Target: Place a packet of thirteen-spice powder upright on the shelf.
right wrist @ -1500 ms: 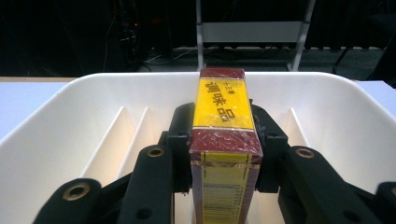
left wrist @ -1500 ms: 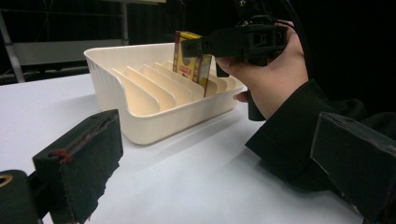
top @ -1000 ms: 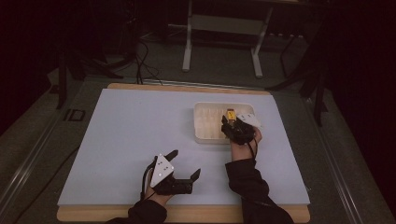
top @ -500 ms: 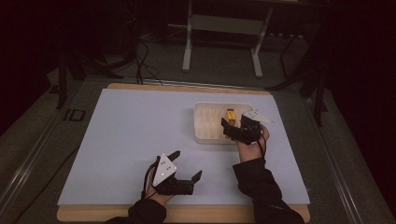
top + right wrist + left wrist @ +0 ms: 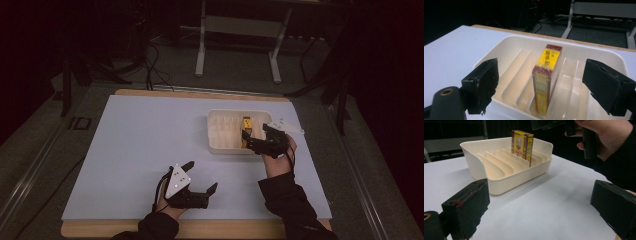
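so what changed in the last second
The right tongs drew back from the yellow box toward the tray's near right corner, jaws open and clear of it. The box stays upright in its slot; the left tongs stay open over the table.

I can make out little print. The yellow-and-maroon box (image 5: 545,85) standing in the cream slotted tray (image 5: 506,47) carries red characters down its yellow top face, too small for me to read. Its front (image 5: 522,144) shows a portrait and a red label, also illegible.
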### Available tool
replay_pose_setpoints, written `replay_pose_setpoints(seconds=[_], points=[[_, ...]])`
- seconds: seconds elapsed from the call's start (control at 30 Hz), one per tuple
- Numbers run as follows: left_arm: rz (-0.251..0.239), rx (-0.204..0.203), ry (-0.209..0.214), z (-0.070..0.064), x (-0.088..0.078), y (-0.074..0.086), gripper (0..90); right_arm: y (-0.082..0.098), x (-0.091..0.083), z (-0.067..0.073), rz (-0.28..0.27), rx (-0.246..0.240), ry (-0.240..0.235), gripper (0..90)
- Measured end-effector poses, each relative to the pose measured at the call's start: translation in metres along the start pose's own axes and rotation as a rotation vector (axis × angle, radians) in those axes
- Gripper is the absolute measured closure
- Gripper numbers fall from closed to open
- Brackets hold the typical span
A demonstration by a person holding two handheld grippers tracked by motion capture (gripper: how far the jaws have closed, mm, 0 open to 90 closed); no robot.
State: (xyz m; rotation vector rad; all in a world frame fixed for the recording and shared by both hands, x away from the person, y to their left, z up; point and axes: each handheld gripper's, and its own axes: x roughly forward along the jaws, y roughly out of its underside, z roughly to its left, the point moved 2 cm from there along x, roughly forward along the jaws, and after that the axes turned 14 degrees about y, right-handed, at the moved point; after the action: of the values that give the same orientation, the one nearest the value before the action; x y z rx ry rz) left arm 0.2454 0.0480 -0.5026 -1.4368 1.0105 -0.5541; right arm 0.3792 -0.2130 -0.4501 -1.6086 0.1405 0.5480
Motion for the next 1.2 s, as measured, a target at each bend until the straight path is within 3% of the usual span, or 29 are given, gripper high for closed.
replay_pose_setpoints(seconds=[0.07,0.1,0.5,1.2], points=[[0.001,0.000,-0.002,0.000,0.000,0.000,3.2,0.001,-0.003,-0.002,-0.003,-0.014,-0.011,13.4],[-0.003,-0.004,-0.002,0.000,0.000,0.000,3.2,0.003,-0.009,-0.004,-0.003,-0.024,-0.039,13.4],[0.000,0.001,-0.001,0.000,0.000,0.000,3.2,0.022,-0.042,-0.007,-0.004,-0.092,-0.098,13.5],[-0.002,0.001,0.002,-0.001,-0.002,0.000,3.2,0.045,-0.084,-0.002,-0.008,-0.128,-0.187,13.5]])
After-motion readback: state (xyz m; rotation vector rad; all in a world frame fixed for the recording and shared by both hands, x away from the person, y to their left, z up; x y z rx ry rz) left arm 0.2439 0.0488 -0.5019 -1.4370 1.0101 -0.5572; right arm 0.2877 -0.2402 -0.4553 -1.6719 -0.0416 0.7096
